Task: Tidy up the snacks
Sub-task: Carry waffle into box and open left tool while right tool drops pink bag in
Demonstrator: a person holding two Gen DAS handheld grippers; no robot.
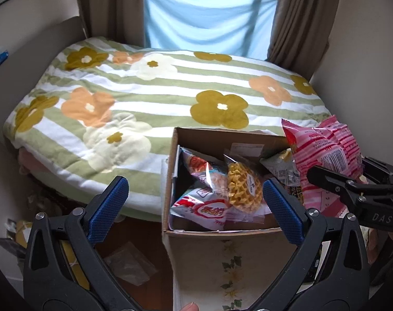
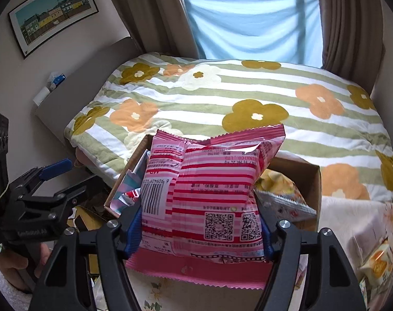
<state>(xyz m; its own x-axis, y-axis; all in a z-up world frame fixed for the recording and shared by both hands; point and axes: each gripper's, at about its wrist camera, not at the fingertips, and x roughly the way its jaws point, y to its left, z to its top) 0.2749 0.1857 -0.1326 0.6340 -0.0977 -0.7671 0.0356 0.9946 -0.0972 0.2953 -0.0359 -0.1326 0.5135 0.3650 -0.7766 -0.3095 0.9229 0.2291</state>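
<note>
The right gripper (image 2: 199,233) has its jaws clamped on a pink snack bag (image 2: 209,197), held upright just above the cardboard box (image 1: 222,235). The left gripper (image 1: 193,207), jaws wide and empty, hangs over the box's near-left corner.

Left wrist view looks forward and steeply down along its own jaws, close over the cardboard box (image 1: 222,140), bed (image 1: 149,96) and window (image 1: 206,18) beyond. Right wrist view has the same tilt and heading, set just to the right, pink striped packet (image 2: 209,194) filling its near field. Both share box, flowered bedspread, blue cloth (image 2: 250,20) and curtains. Each sees the other: right gripper (image 1: 336,178) at the left view's right edge, left gripper (image 2: 64,178) at the right view's left edge
</note>
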